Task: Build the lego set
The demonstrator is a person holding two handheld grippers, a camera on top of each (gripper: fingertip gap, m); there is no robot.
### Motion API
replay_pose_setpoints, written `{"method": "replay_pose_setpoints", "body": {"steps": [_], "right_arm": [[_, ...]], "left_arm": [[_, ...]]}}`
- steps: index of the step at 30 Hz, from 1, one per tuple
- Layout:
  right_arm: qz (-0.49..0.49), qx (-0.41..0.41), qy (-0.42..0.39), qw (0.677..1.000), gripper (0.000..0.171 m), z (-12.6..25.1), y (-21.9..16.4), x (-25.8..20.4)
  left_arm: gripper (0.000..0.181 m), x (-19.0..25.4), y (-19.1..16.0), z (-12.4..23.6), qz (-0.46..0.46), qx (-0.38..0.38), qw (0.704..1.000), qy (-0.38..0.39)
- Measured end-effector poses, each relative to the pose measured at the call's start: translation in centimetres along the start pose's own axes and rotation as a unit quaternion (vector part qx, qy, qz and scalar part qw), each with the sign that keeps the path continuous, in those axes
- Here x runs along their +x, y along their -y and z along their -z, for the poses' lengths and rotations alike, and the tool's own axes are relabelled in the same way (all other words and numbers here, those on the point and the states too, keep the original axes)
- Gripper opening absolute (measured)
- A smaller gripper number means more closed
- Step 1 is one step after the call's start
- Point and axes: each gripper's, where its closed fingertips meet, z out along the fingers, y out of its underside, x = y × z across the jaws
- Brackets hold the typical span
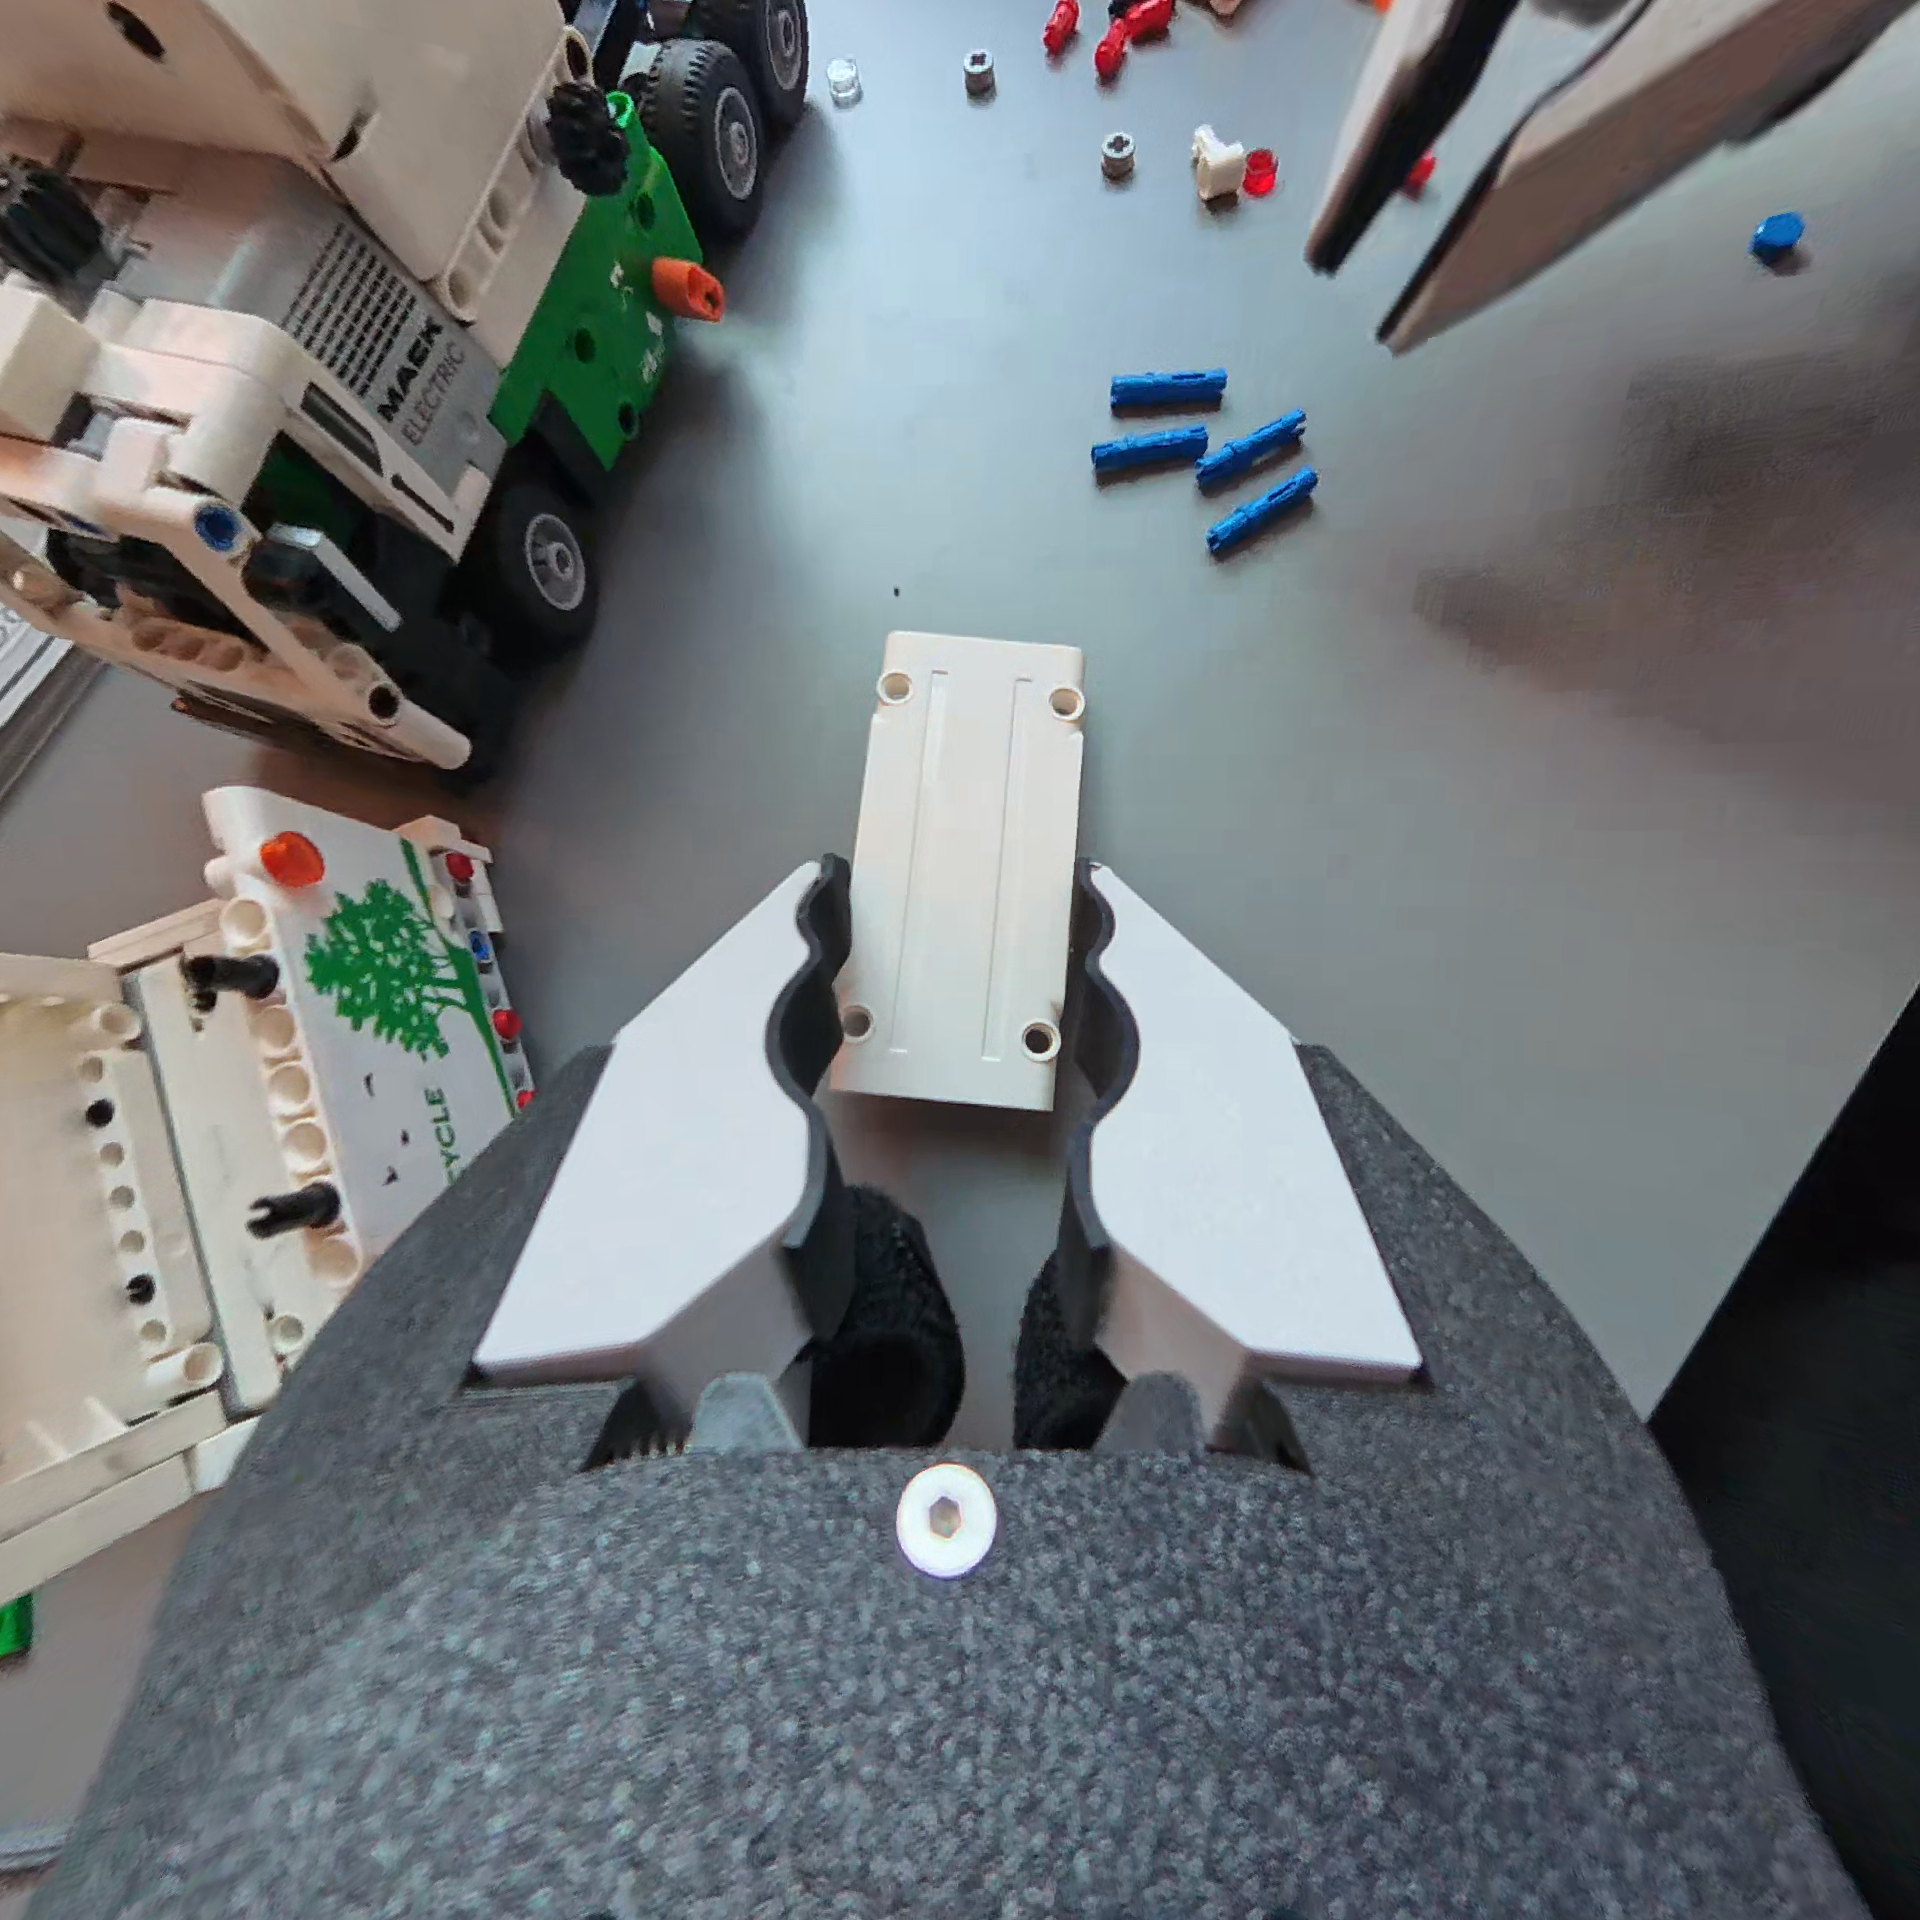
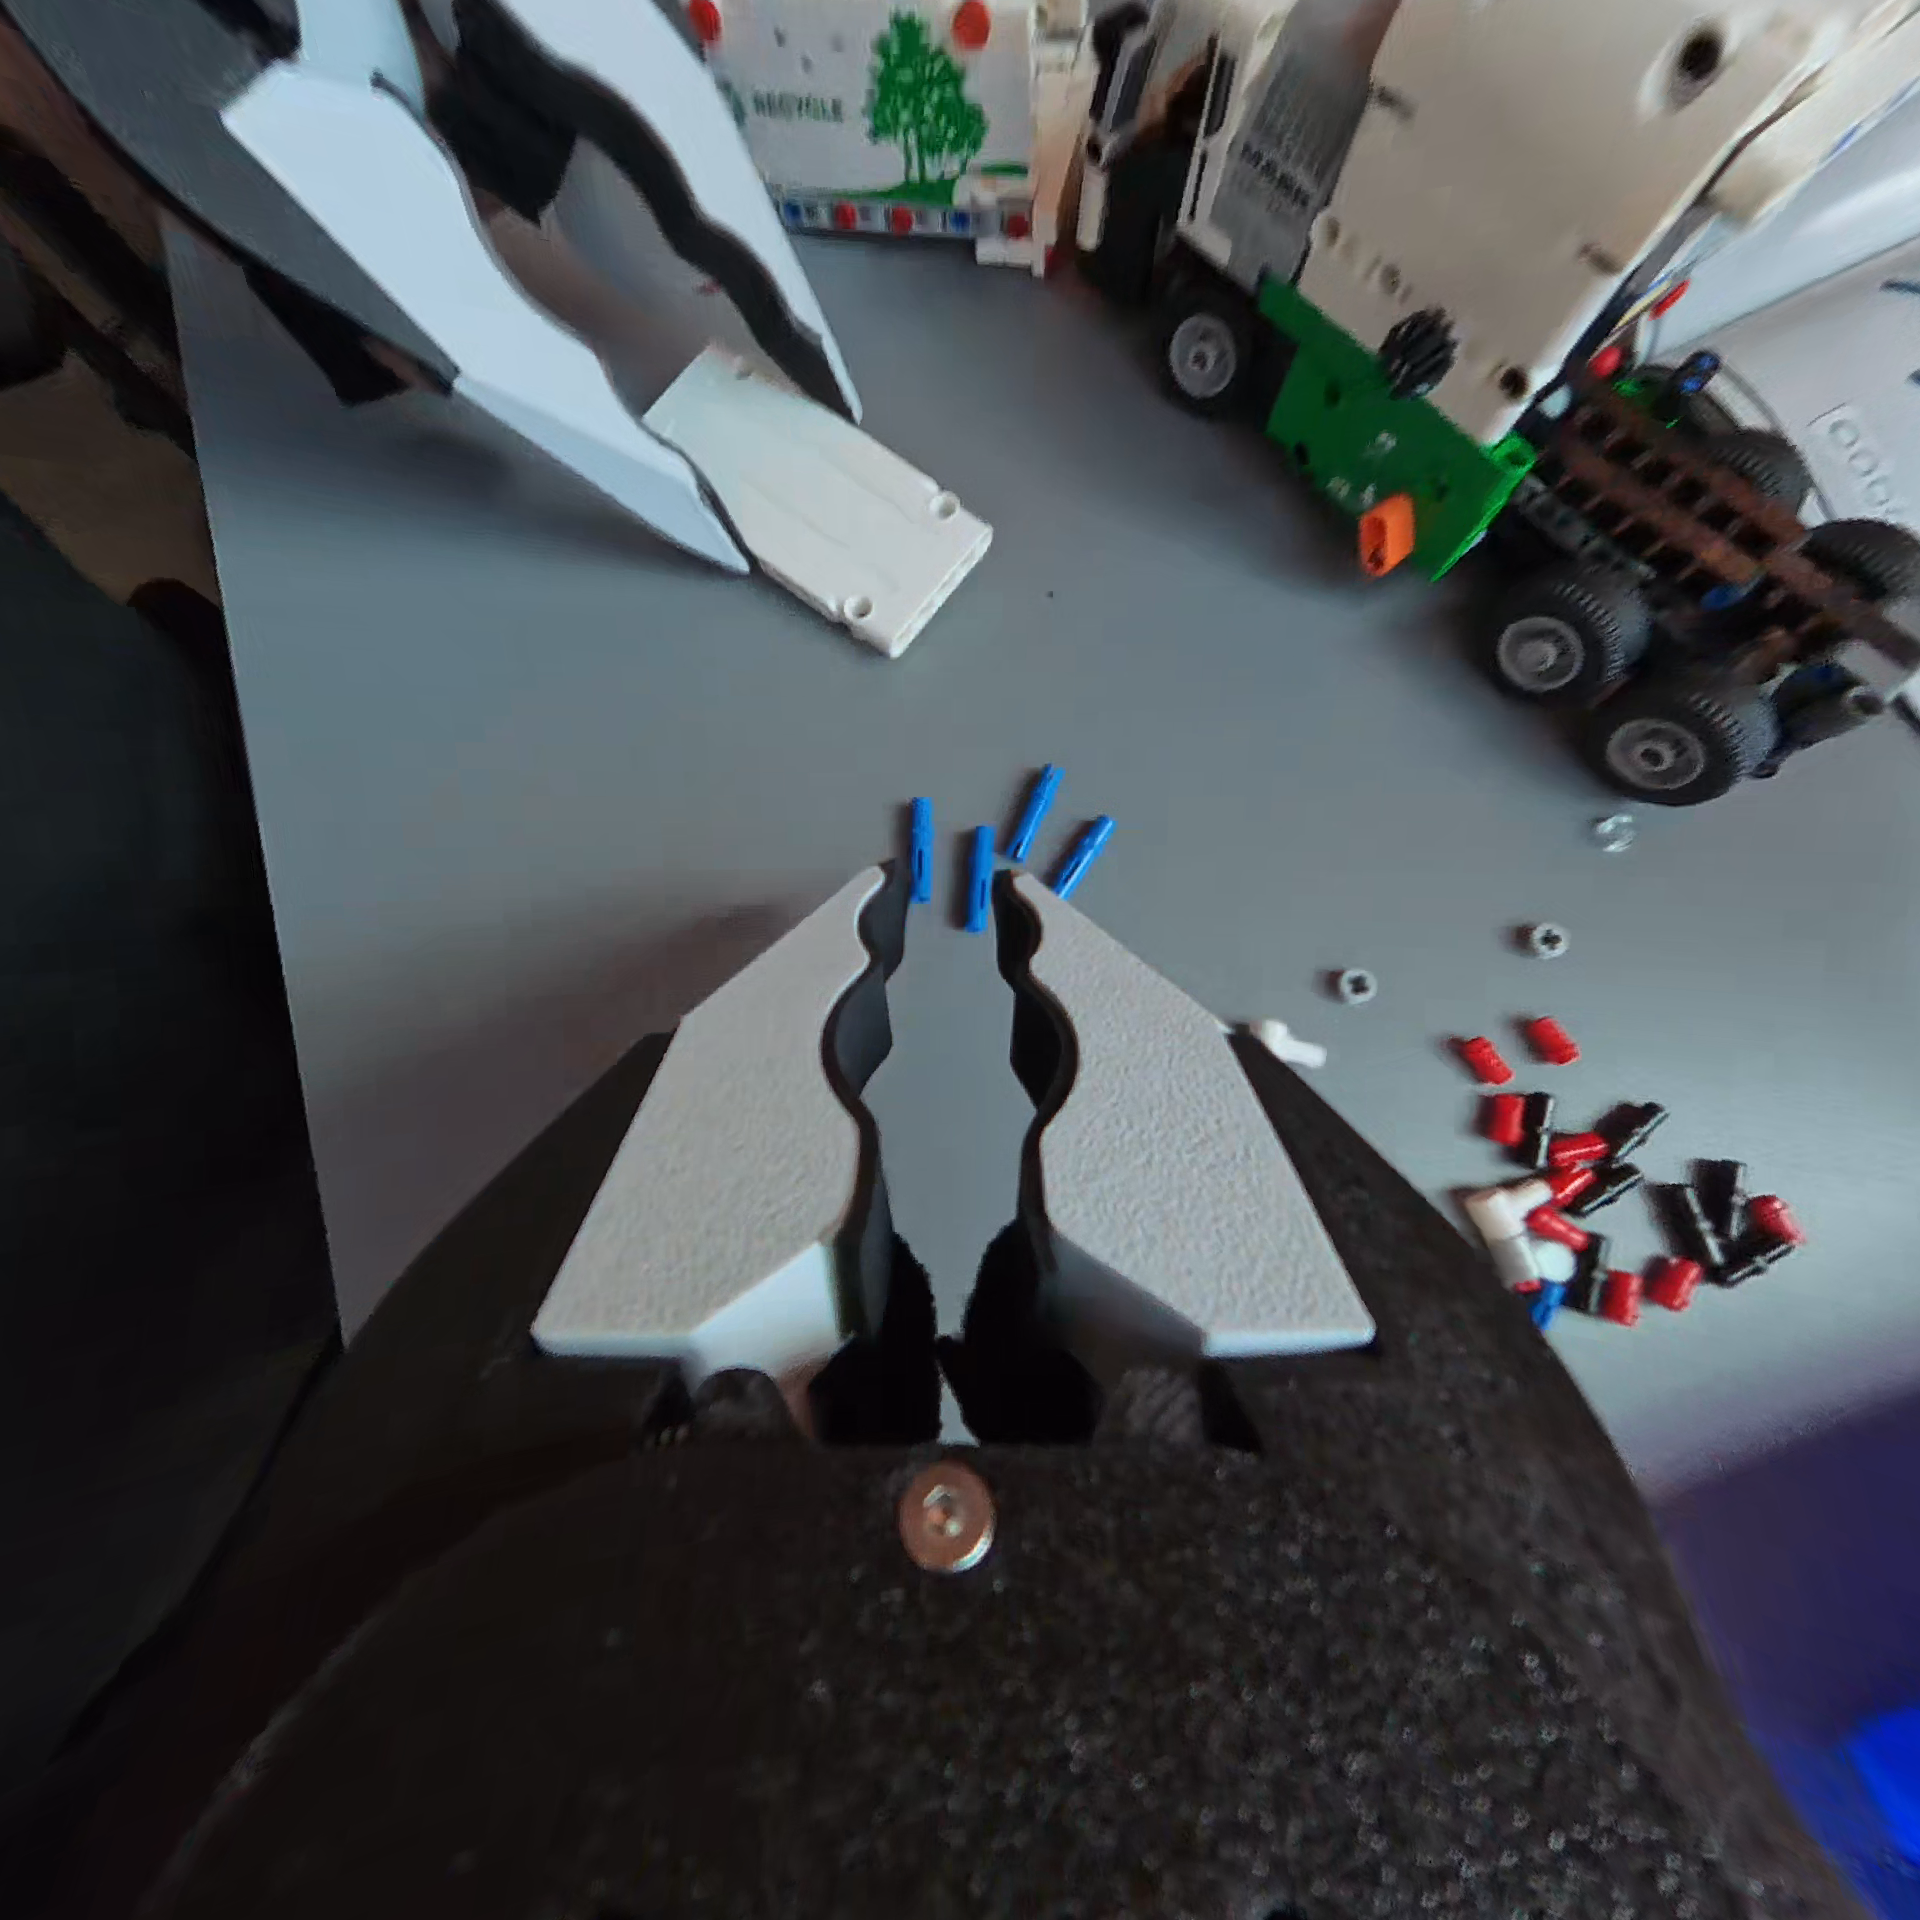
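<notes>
My left gripper (image 1: 958,868) is shut on a white rectangular lego panel (image 1: 966,883), one finger on each long side, low over the grey table. The right wrist view shows the same panel (image 2: 831,509) between those fingers (image 2: 582,416). My right gripper (image 2: 943,878) is open and empty, with its tips just short of several blue pins (image 2: 997,842). In the left wrist view the blue pins (image 1: 1205,447) lie right of the panel, and the right gripper (image 1: 1356,296) hangs above them at the upper right.
A white and green lego truck (image 1: 343,343) (image 2: 1455,312) stands to one side. A white body section with a green tree print (image 1: 312,1039) (image 2: 894,114) lies near it. Red and black pins (image 2: 1621,1205) are heaped by small grey bushes (image 2: 1354,984). The table edge (image 1: 1766,1195) runs close by. The grippers' ends are close to 12 cm from one another.
</notes>
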Motion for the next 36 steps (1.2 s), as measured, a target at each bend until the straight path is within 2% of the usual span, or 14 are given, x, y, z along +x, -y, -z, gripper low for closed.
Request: {"method": "replay_pose_setpoints", "body": {"steps": [3,6,13,17,21,24,29,32,36], "right_arm": [[0.018,-0.015,-0.018,1.000,0.012,-1.3,-1.3,-0.4],[0.005,0.002,0.006,1.000,0.012,-1.8,-1.0,-1.4],[0.018,-0.009,-0.018,1.000,0.011,-3.1,-0.8,-0.9],[0.024,-0.001,-0.016,1.000,0.003,-3.6,-0.3,-1.4],[0.047,0.016,-0.020,0.999,0.003,-3.3,0.6,-2.1],[0.104,0.084,-0.027,0.991,0.003,-1.7,3.4,-3.4],[0.166,0.150,-0.052,0.973,0.002,-0.1,6.2,-5.1],[0.183,0.141,-0.056,0.971,0.002,-0.3,6.1,-5.5],[0.196,0.149,-0.051,0.968,0.002,-0.4,6.4,-6.3]], "left_arm": [[0.040,0.0,0.1,-0.4,0.015,0.001,1.000,-0.009],[0.040,0.2,0.2,-0.6,0.030,0.004,0.999,-0.022],[0.040,0.5,0.2,-0.8,0.053,0.016,0.998,-0.025],[0.040,1.0,0.5,-0.9,0.057,0.021,0.998,-0.027],[0.049,1.0,1.5,-0.4,0.066,0.047,0.996,-0.027],[0.042,2.9,3.9,1.4,0.109,0.110,0.981,-0.115],[0.026,5.2,6.0,3.9,0.211,0.165,0.922,-0.278],[0.015,5.6,6.4,4.9,0.238,0.185,0.899,-0.319],[0.009,5.8,6.5,5.0,0.260,0.193,0.887,-0.331]]}}
